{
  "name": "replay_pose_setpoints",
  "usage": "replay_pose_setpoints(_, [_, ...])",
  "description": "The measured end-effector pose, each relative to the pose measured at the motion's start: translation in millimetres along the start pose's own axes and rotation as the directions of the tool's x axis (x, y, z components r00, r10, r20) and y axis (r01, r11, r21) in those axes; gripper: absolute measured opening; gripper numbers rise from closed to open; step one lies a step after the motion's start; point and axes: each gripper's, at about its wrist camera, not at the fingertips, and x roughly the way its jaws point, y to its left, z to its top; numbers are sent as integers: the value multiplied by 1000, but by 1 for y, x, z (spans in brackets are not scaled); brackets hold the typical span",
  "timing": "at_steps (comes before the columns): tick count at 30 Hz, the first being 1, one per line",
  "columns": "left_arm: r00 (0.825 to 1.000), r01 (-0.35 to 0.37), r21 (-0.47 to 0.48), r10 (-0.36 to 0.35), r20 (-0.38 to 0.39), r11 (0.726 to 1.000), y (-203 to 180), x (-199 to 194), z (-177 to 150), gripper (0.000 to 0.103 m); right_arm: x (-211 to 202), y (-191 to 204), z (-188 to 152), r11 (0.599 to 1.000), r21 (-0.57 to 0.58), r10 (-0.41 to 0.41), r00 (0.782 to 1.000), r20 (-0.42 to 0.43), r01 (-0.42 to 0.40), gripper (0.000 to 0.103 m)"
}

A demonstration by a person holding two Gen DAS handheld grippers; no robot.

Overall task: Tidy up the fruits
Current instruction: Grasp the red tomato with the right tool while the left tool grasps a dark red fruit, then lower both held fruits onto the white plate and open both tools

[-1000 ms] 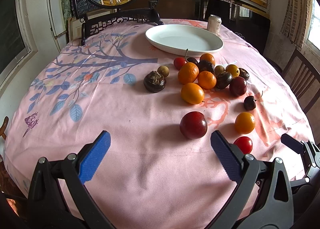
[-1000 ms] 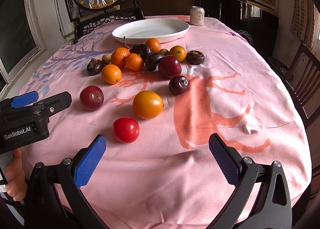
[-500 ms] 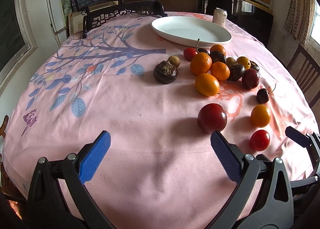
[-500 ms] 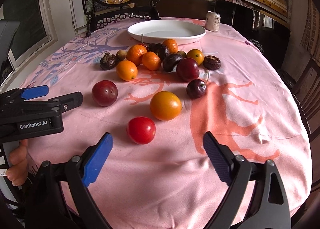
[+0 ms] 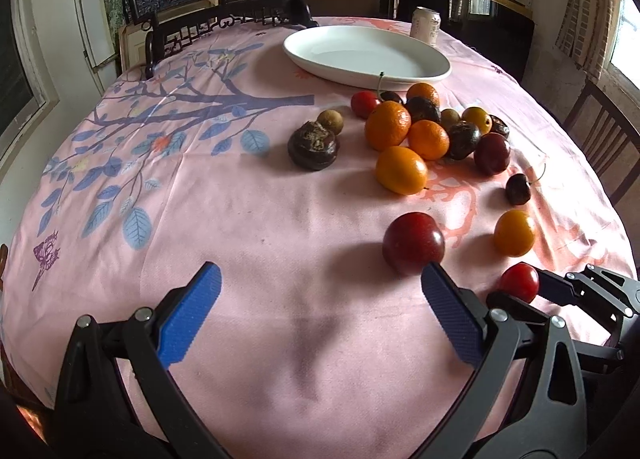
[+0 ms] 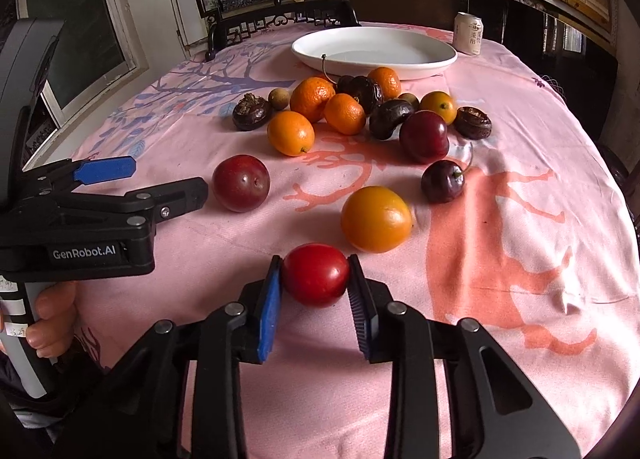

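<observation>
Small red fruit (image 6: 316,274): on the pink tablecloth (image 6: 520,299) at the near edge of the spread, between the blue pads of the right gripper (image 6: 314,287). The jaws are closing on it and both pads touch its sides, so it is grasped; it rests on the cloth. In the left wrist view the same fruit (image 5: 519,282) sits between the black fingers of that gripper at lower right.

Yellow-orange fruit (image 6: 376,219): just beyond the red one, slightly right, apart from it.

Dark cherry (image 6: 443,181): past the yellow-orange fruit, stem up.

Red plum (image 6: 241,183): to the left, alone, just beside the tip of the left gripper (image 6: 132,185).

Left gripper (image 5: 320,313): jaws spread wide, nothing between them, held over bare cloth; a hand (image 6: 50,317) grips its handle.

Main cluster: oranges (image 6: 312,99), dark wrinkled fruits (image 6: 390,118), a large dark plum (image 6: 424,135) and small brown fruits (image 6: 277,97), mostly touching, mid-table.

White oval plate (image 6: 400,67): beyond the cluster, holding no fruit.

Drink can (image 6: 469,33): upright, just beside the plate's far right end.
</observation>
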Motion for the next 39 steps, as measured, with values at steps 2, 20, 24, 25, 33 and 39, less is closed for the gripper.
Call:
replay_pose_setpoints(2, [1000, 20, 26, -20, 7, 999, -8, -2, 2, 101, -5, -5, -2, 1000, 4, 23, 1000, 8, -23, 32])
replay_pose_setpoints(20, [983, 145, 114, -131, -128, 983, -51, 37, 24, 37, -32, -65, 24, 997, 65, 27, 997, 71, -32, 32])
replay_pose_setpoints(24, [986, 154, 123, -143, -90, 980, -42, 24, 51, 37, -41, -69, 64, 999, 41, 3, 989, 148, -9, 32])
replay_pose_setpoints(25, [987, 153, 116, -145, -76, 981, -38, 20, 62, 37, -41, -70, 76, 999, 34, -15, 985, 172, 9, 32])
replay_pose_setpoints(33, [994, 111, 37, -110, -25, 993, -27, 69, 185, 38, 28, -73, 174, 998, 16, -56, 984, 167, 54, 32])
replay_pose_setpoints(39, [996, 65, -33, -67, -64, 997, -23, 123, 223, 38, 90, -77, 209, 998, 28, -57, 997, 54, 55, 32])
